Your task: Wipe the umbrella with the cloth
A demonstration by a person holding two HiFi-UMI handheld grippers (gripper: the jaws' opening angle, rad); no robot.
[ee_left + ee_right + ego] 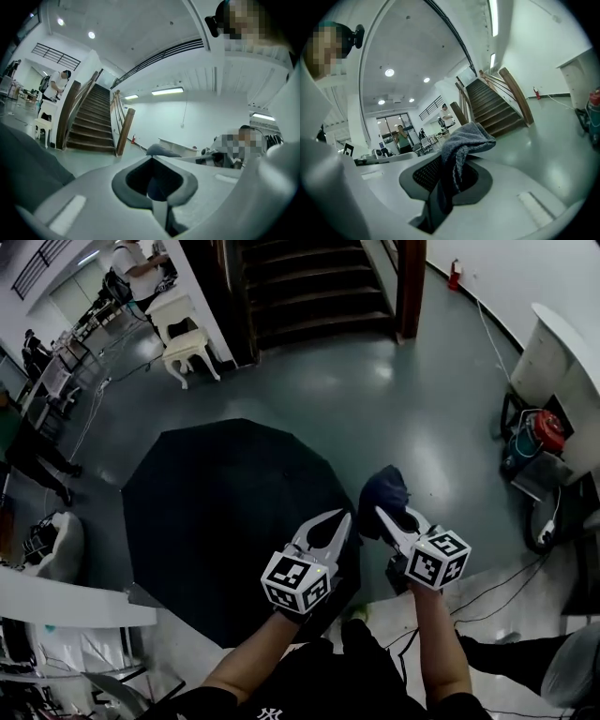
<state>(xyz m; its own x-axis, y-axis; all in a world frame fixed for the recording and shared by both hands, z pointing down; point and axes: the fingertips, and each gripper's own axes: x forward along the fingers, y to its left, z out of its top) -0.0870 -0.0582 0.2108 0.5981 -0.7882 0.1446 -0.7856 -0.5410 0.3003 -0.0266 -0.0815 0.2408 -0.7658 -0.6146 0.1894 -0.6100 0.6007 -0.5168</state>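
Black umbrella lies open on the floor, left gripper over its edge, jaws pressed together and empty, right gripper beside it pinching a grey-blue cloth.

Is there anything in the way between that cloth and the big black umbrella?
Nothing visible stands in the way. The right gripper holds the cloth in the air, right beside the open umbrella, at its right edge.

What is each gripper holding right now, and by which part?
Right gripper pinches the cloth by a bunched fold; left gripper is shut, empty.
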